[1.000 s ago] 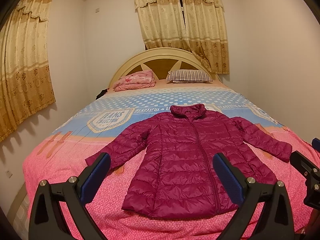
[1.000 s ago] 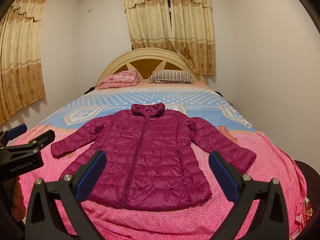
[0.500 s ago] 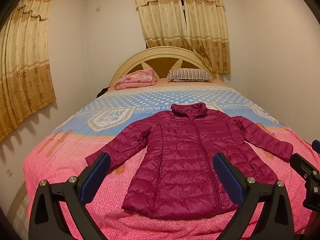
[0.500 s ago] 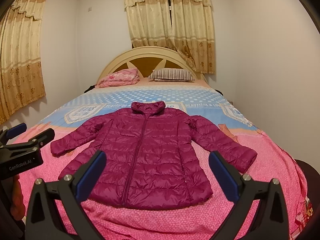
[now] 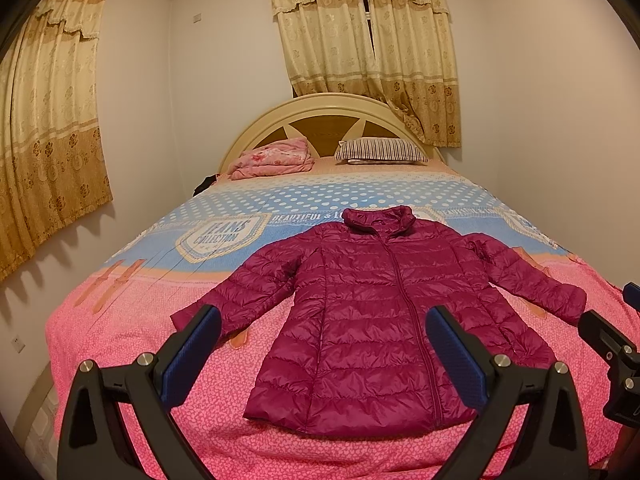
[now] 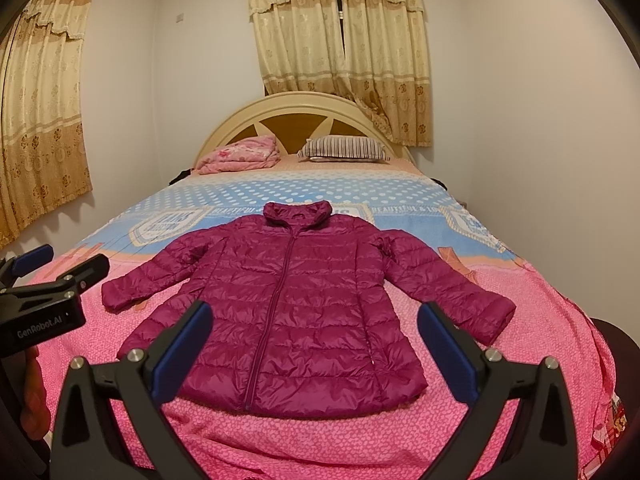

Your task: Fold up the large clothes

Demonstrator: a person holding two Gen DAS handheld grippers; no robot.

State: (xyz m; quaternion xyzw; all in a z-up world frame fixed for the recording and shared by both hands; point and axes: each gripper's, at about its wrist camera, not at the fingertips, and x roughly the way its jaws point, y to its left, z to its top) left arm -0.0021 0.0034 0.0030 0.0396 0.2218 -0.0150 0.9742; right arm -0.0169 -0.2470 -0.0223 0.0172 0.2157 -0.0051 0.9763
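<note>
A magenta quilted puffer jacket (image 5: 384,312) lies flat, front up and zipped, on the bed with both sleeves spread out; it also shows in the right wrist view (image 6: 296,304). My left gripper (image 5: 322,350) is open and empty, held above the foot of the bed in front of the jacket's hem. My right gripper (image 6: 316,346) is open and empty, beside the left one at a similar height. The left gripper's body shows at the left edge of the right wrist view (image 6: 44,300).
The bed (image 5: 120,320) has a pink and blue cover. A folded pink blanket (image 5: 272,158) and a striped pillow (image 5: 380,151) lie by the cream headboard (image 5: 332,108). Walls stand close on both sides, with curtains (image 5: 48,128) on the left and behind.
Both views have shifted only slightly; the jacket sits marginally higher in frame. The jacket has not moved and both grippers stay open.
</note>
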